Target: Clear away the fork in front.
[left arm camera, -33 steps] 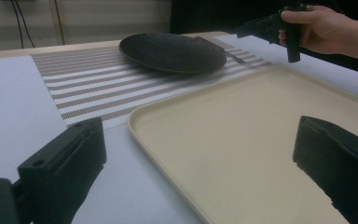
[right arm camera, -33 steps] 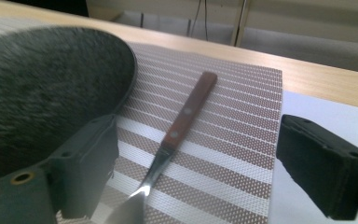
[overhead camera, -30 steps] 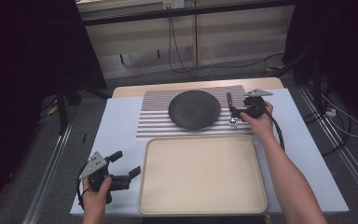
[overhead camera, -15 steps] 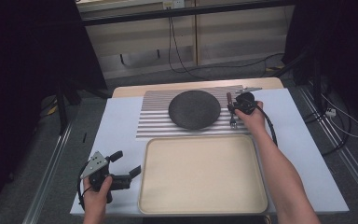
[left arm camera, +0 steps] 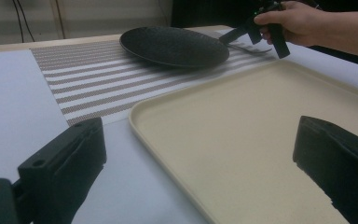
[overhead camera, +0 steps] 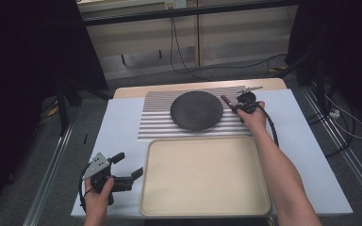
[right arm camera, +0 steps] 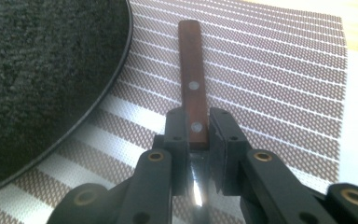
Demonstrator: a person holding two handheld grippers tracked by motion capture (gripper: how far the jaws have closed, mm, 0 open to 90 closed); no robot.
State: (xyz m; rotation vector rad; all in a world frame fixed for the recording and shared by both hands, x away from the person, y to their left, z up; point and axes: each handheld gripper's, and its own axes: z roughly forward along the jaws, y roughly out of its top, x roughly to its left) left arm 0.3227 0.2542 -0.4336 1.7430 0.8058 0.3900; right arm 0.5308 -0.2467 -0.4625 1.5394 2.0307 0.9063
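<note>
high: above, looking down | left: low, near tray (left arm camera: pixel 242 140) | right: close on placemat (right arm camera: pixel 279 70)

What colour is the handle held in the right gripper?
The handle is reddish-brown wood with two metal rivets, best seen in the right gripper view.

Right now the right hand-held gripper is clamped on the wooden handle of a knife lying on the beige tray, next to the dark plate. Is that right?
Not quite. The right hand-held gripper is clamped on the wooden knife handle, beside the dark plate, but the knife lies on the striped placemat, not the beige tray. The right gripper view shows it.
</note>
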